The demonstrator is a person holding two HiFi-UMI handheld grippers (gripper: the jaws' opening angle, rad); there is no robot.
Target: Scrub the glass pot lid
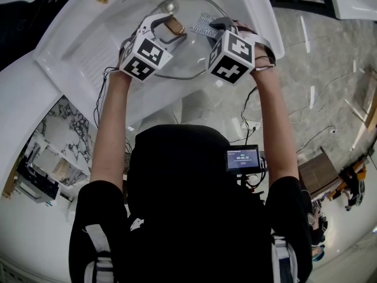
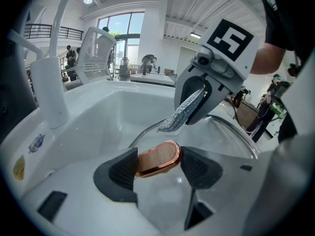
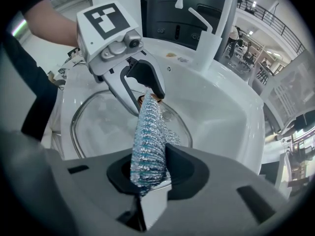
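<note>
Copper lid handle (image 2: 156, 159), silvery-blue scrubber (image 3: 147, 144)

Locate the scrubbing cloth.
In the head view the scrubbing cloth is pinched in the right gripper, over the glass lid in the sink, right of the left gripper clamping the lid handle.

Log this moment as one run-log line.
left gripper: jaws shut on copper handle | glass lid: in sink | right gripper: jaws shut on scouring cloth | cloth: above lid, contact unclear

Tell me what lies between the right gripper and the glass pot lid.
A silvery mesh scrub cloth, clamped in the right gripper, stretches toward the glass lid, near its copper handle. The right gripper view shows this best.
</note>
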